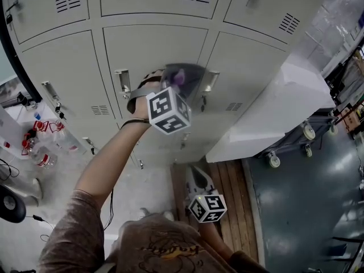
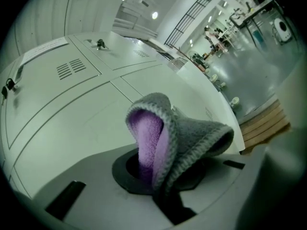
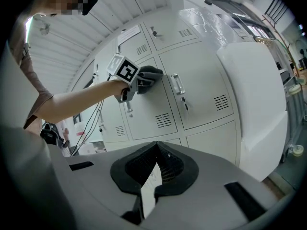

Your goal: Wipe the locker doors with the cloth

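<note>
A cloth [image 1: 185, 75], grey outside and purple inside, is pressed against the middle pale grey locker door [image 1: 153, 47], between two door handles. My left gripper [image 1: 166, 89] is shut on the cloth, held up at arm's length. In the left gripper view the folded cloth [image 2: 168, 133] bulges out of the jaws over the locker doors [image 2: 72, 114]. My right gripper [image 1: 197, 176] hangs low near my body, shut and holding nothing. In the right gripper view its jaws meet at the tip [image 3: 156, 146], and the left gripper [image 3: 125, 72] with the cloth [image 3: 148, 75] shows on the lockers [image 3: 201, 90].
A white cabinet [image 1: 278, 112] on castors stands against the lockers at the right. A wooden pallet [image 1: 230, 181] lies below it. Bottles [image 1: 45, 144] and cables sit on the floor at the left. Keys hang from some locks [image 1: 60, 112].
</note>
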Demonstrator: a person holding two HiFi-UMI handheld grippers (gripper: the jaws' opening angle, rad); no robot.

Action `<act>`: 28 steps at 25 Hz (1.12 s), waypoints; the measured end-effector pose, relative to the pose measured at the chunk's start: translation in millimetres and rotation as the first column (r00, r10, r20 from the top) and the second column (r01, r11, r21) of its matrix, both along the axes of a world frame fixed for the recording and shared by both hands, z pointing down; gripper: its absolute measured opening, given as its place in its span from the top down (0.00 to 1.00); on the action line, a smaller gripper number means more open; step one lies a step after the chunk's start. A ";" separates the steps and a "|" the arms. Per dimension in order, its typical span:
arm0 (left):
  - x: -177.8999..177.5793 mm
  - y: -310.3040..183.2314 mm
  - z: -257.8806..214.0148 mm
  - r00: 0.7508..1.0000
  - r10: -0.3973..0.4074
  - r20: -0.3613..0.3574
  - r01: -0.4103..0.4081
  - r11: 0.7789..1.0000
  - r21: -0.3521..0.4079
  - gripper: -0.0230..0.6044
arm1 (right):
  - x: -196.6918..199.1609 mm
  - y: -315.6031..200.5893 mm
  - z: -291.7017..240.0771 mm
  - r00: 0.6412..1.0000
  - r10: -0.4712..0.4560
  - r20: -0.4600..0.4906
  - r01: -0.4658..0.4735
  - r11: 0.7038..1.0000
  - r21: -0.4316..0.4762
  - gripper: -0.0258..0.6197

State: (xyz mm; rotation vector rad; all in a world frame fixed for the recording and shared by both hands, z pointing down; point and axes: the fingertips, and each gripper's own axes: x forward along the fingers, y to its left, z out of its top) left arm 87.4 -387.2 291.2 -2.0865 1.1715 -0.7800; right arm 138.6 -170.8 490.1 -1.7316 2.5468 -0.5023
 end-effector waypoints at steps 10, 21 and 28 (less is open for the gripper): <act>1.0 0.4 57.5 1.000 0.015 0.021 -0.013 0.996 -0.085 0.90 | 2.5 0.0 2.7 1.000 0.005 -0.005 -0.005 1.000 -0.009 0.96; 0.0 1.8 133.2 0.999 0.021 0.040 -0.012 0.979 -0.205 0.90 | 6.5 -2.9 5.6 1.000 0.015 -0.006 -0.015 1.000 -0.017 0.96; 2.6 1.0 169.5 0.997 0.042 0.059 -0.025 0.966 -0.256 0.90 | 7.6 -6.8 8.8 1.000 0.016 -0.005 -0.017 0.999 -0.030 0.96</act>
